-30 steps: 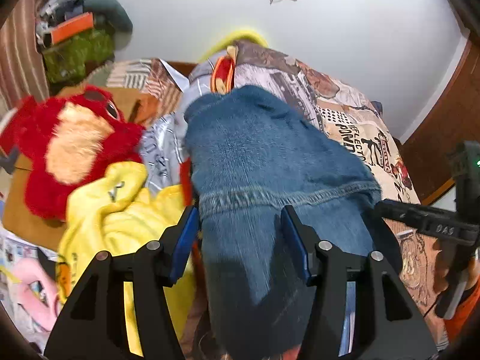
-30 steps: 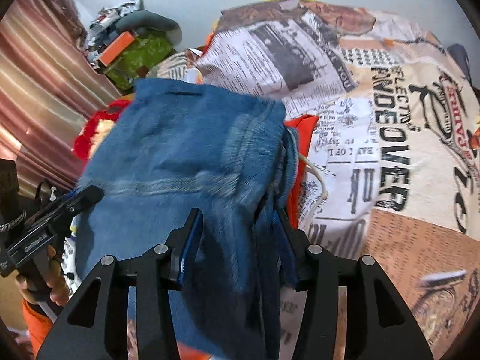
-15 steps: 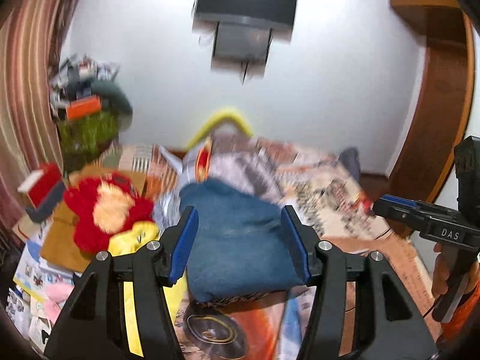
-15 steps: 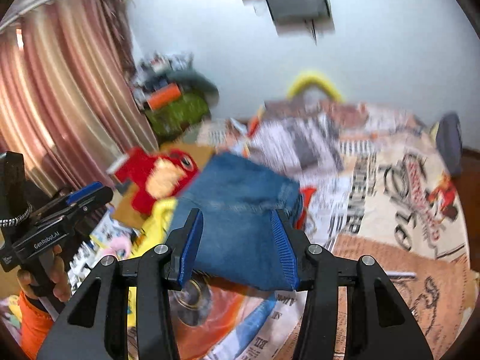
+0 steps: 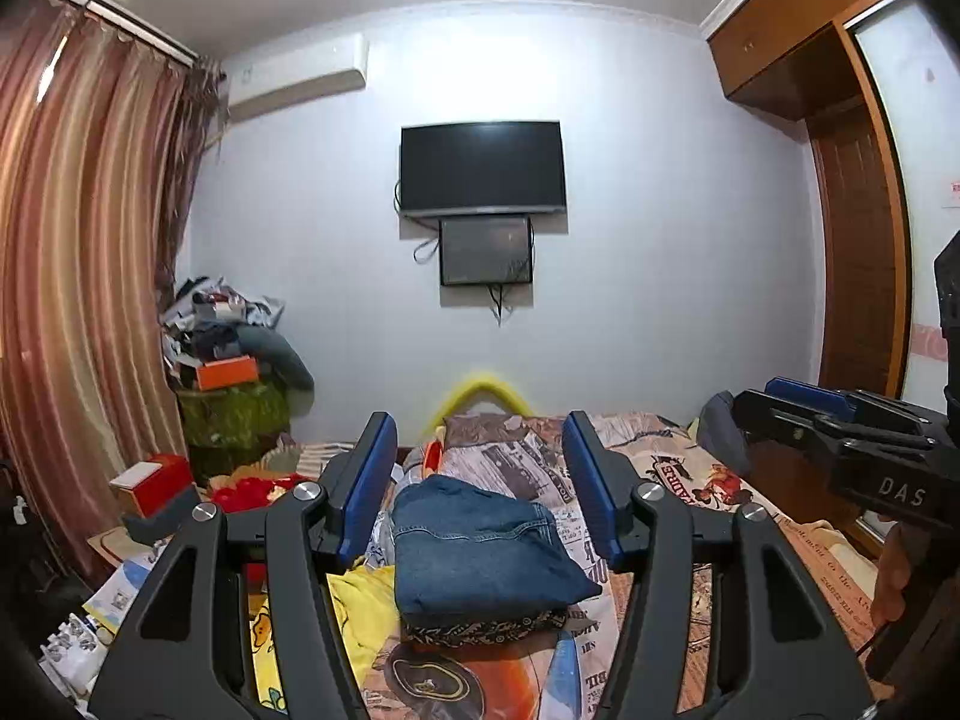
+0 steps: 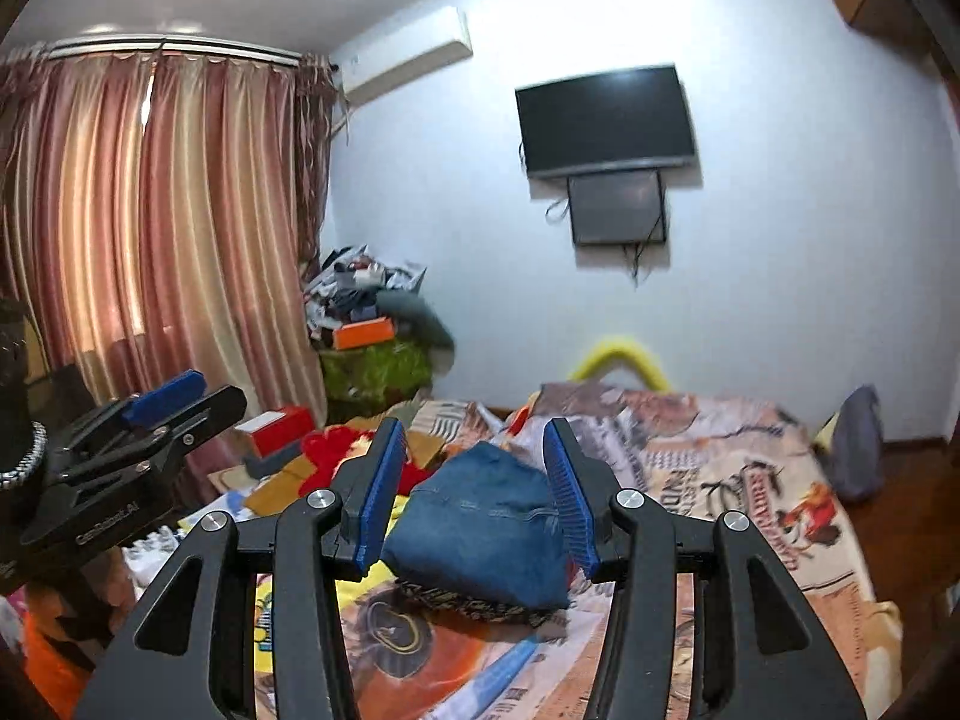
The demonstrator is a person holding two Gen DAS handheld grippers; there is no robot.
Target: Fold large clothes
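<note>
A folded pair of blue jeans (image 5: 480,546) (image 6: 480,522) lies on the bed, on top of a dark patterned garment (image 5: 480,627) (image 6: 474,600). My left gripper (image 5: 479,429) hovers well back from the jeans, pointing about level. Its jaws are opening, with nothing between them. My right gripper (image 6: 473,429) is also held off the bed and stands open and empty. In each wrist view the other gripper shows at the edge: the right gripper (image 5: 798,405) in a hand, the left gripper (image 6: 174,396) at the left.
The bed has a newspaper-print cover (image 5: 690,480) (image 6: 720,480). A yellow garment (image 5: 360,600) and a red plush toy (image 5: 252,489) lie left of the jeans. A grey pillow (image 6: 858,444) sits far right. A cluttered pile (image 5: 234,408) fills the corner, and a wardrobe (image 5: 858,300) stands at the right.
Both grippers have drawn back and upward from the jeans, and both views have tilted from the bed to the wall. The jeans stay folded on the bed.
</note>
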